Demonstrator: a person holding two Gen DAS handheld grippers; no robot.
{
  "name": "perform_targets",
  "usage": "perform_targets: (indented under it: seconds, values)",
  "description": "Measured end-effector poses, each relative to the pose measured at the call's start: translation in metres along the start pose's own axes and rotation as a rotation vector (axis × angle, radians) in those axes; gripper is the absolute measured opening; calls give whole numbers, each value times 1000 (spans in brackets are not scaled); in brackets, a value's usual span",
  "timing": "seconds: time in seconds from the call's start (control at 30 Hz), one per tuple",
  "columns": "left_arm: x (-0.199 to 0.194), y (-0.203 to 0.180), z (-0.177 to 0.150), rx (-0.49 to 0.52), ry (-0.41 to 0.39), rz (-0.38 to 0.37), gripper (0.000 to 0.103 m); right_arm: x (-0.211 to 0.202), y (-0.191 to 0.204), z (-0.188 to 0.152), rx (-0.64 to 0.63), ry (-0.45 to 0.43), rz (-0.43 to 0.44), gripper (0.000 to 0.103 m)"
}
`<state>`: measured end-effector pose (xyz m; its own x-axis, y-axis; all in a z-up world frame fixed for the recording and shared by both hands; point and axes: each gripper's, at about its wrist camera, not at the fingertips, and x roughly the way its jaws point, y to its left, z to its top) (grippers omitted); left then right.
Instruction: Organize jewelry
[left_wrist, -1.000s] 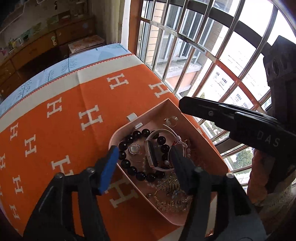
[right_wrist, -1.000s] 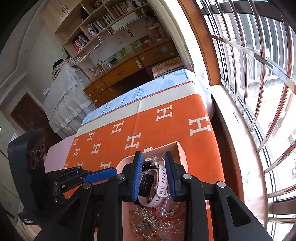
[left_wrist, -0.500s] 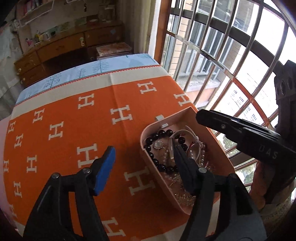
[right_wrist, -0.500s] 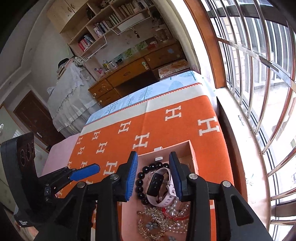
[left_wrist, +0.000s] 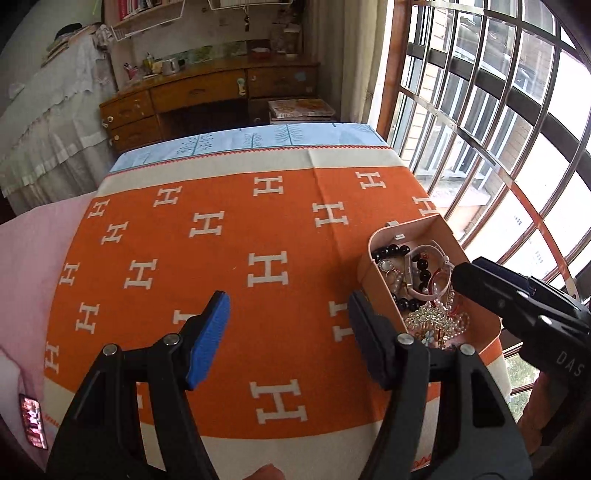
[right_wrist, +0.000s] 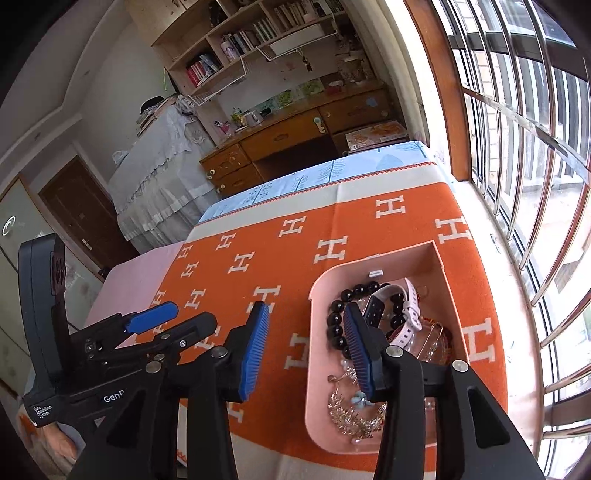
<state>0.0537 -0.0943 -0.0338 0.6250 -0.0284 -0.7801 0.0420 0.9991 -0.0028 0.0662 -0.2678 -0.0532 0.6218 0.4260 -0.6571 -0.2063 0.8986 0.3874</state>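
Grippers, left (left_wrist: 286, 325) and right (right_wrist: 304, 347), gape empty.

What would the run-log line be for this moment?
left gripper open, empty | right gripper open, empty | watch, beads in pink tray

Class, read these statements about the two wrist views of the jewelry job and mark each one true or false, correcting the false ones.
1. The pink tray holds a black bead bracelet. True.
2. The right gripper grips the pink-strapped watch. False: its jaws stand open and empty, and the watch lies in the tray.
3. The tray sits on an orange cloth patterned with white H shapes. True.
4. The left gripper is shut on a necklace. False: its jaws are open over the cloth, holding nothing.
5. The tray lies on the side of the cloth away from the window. False: it lies on the window side.
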Motion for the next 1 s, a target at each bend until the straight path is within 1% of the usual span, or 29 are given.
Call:
perform_targets:
  seconds: [0.03, 0.07, 0.2, 0.3, 0.43, 0.47, 0.5, 0.57, 0.63, 0.67, 0.8, 1.0]
  values:
    - [-6, -1, -3, 3, -10, 11, 64, -3, 5, -4, -4, -1, -1, 53]
    - [-12, 0, -7, 5, -25, 20, 64, -6, 10, -8, -9, -1, -2, 56]
    - [-36, 3, -21, -5, -72, 57, 65, -21, 30, -24, -39, 0, -17, 58]
    - [-52, 7, -30, -27, -87, 73, 69, -33, 45, -35, -49, -8, -37, 62]
    - [-73, 14, -37, -54, -116, 109, 70, -54, 64, -45, -75, -39, -85, 71]
    - [-76, 16, -37, -62, -117, 116, 70, -60, 70, -49, -82, -53, -97, 75]
    - [-80, 19, -38, -72, -110, 119, 71, -66, 74, -52, -86, -63, -106, 77]
    - [-86, 23, -38, -84, -82, 116, 72, -79, 83, -54, -94, -85, -117, 82]
    - [-90, 27, -39, -93, -55, 92, 72, -90, 93, -57, -106, -102, -125, 85]
    - [-93, 28, -40, -99, -51, 94, 72, -94, 98, -57, -110, -107, -128, 85]
    - [-109, 33, -44, -113, -71, 160, 72, -112, 112, -56, -112, -122, -133, 87]
    - [-121, 41, -52, -145, -88, 179, 72, -123, 127, -57, -115, -124, -146, 90]
